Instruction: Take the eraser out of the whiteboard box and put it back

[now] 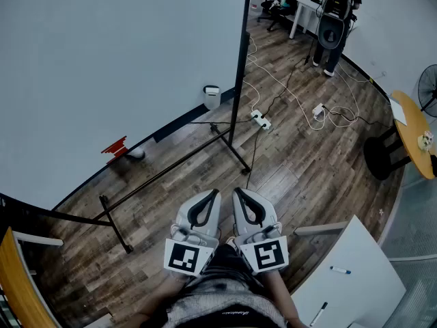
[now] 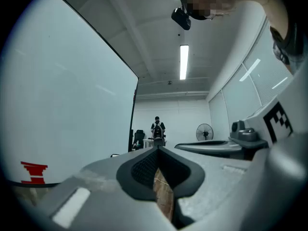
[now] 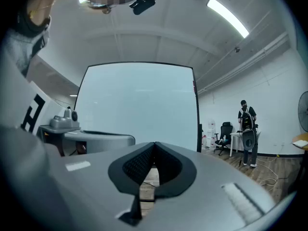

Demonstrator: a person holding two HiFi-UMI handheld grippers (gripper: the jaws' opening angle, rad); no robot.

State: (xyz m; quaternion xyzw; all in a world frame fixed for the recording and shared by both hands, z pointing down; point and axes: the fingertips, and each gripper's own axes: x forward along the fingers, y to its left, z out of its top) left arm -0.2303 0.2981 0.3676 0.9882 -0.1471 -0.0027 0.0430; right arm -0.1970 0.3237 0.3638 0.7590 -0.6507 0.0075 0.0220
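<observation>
The big whiteboard (image 1: 102,60) stands on a black wheeled frame ahead and to my left. A small white box (image 1: 212,96) hangs at its lower right corner. A red item (image 1: 116,147) sticks to the board lower left, and it shows again as the red item (image 2: 33,172) in the left gripper view. I cannot make out the eraser. My left gripper (image 1: 213,195) and right gripper (image 1: 239,194) are held side by side close to my body, well short of the board. Both point level, jaws closed tip to tip, with nothing between them. The same shows on the left gripper (image 2: 158,149) and right gripper (image 3: 155,144).
The board's black stand legs (image 1: 171,169) cross the wood floor in front of me. A power strip (image 1: 260,119) and white cables lie beyond. A person with a backpack (image 1: 334,19) stands by a far desk. A white table (image 1: 348,272) with markers is at lower right, a round wooden table (image 1: 413,139) further right.
</observation>
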